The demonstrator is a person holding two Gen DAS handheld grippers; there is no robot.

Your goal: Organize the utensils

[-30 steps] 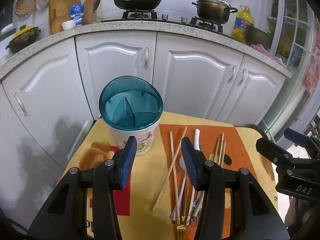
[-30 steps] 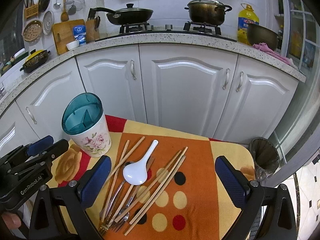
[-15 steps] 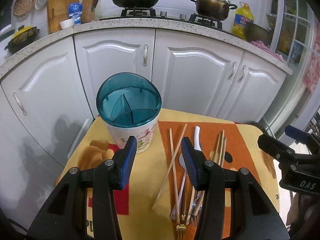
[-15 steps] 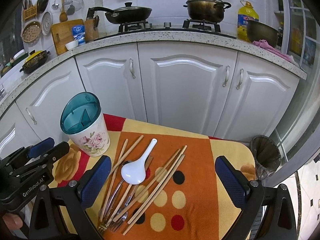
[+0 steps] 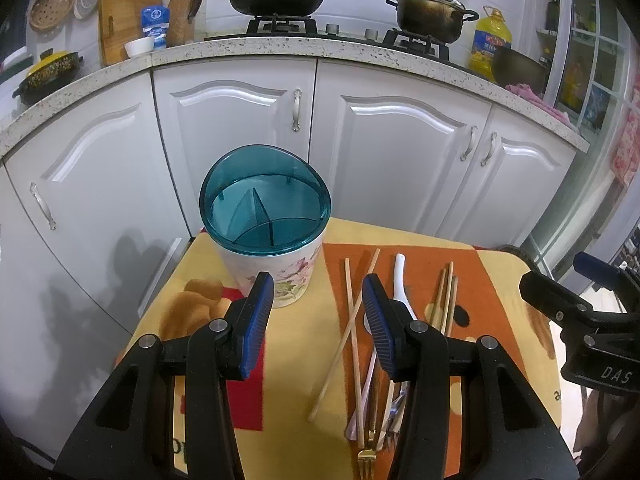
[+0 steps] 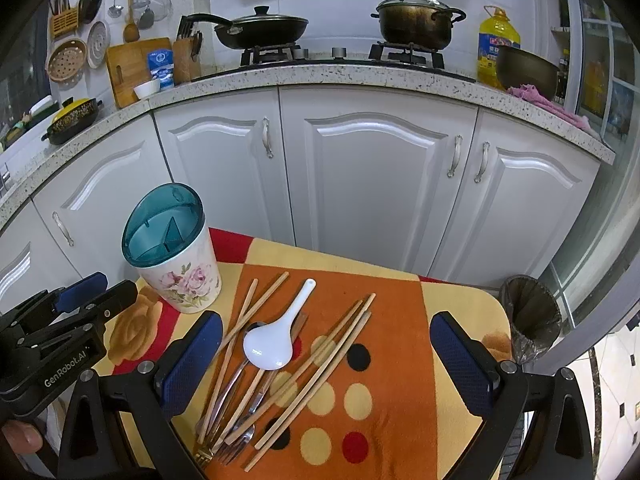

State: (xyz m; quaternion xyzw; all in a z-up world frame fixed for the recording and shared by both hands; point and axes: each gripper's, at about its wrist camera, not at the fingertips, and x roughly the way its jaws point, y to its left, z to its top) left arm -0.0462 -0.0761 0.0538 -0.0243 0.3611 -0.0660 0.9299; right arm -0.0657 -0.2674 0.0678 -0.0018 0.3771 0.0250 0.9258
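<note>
A floral utensil holder (image 5: 276, 268) with a teal divided top (image 5: 265, 201) stands at the table's far left; it also shows in the right wrist view (image 6: 180, 276). A white spoon (image 6: 276, 336), several wooden chopsticks (image 6: 320, 360) and metal forks (image 6: 224, 446) lie in a loose pile on the orange cloth. My left gripper (image 5: 318, 322) is open and empty, above the table just before the holder. My right gripper (image 6: 326, 364) is wide open and empty, above the pile.
The small table (image 6: 472, 300) has a patterned yellow, orange and red cloth. White kitchen cabinets (image 6: 372, 184) stand close behind it. A dark bin (image 6: 532, 316) stands on the floor at the right.
Both views have risen slightly and the scene sits a little lower in frame. Both grippers stay open. The utensils have not moved.
</note>
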